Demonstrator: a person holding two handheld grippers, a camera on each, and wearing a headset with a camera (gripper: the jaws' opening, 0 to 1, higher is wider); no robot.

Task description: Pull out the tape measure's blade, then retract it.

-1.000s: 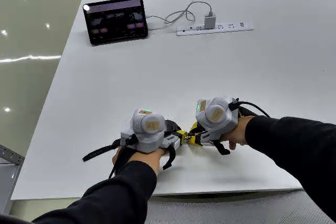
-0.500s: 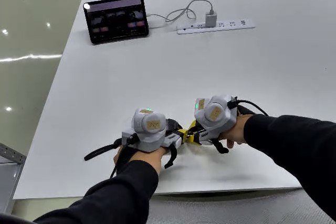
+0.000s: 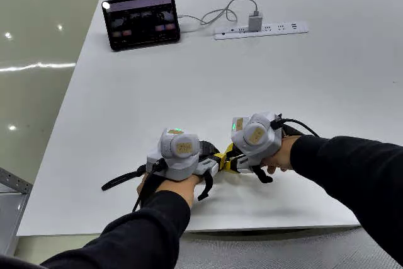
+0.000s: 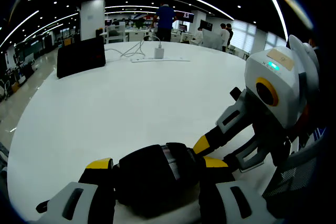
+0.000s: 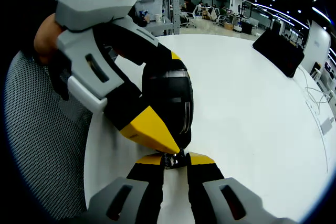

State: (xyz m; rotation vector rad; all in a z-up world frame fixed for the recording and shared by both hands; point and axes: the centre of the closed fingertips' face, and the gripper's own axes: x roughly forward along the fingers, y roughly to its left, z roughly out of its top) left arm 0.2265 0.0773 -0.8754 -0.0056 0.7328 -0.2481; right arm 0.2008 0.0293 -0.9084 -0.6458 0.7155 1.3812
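Observation:
The black tape measure point(image 4: 157, 174) sits near the table's front edge, clamped between the yellow-tipped jaws of my left gripper point(image 4: 157, 163). In the right gripper view its round case point(image 5: 170, 98) fills the middle. My right gripper point(image 5: 176, 159) is shut on the small metal hook point(image 5: 176, 159) at the end of the blade, right at the case mouth. Almost no blade shows between hook and case. In the head view the left gripper point(image 3: 211, 165) and right gripper point(image 3: 230, 163) meet tip to tip, with the tape measure point(image 3: 206, 150) mostly hidden under them.
A dark tablet point(image 3: 141, 20) stands at the back left of the white table point(image 3: 208, 86). A white power strip point(image 3: 261, 30) with a charger and cable lies beside it. The table's front edge point(image 3: 189, 228) runs just behind both hands. A mesh chair point(image 5: 42, 145) is below.
The head camera has shifted slightly. Both grippers stay tip to tip at the tape measure, with no visible move of the blade.

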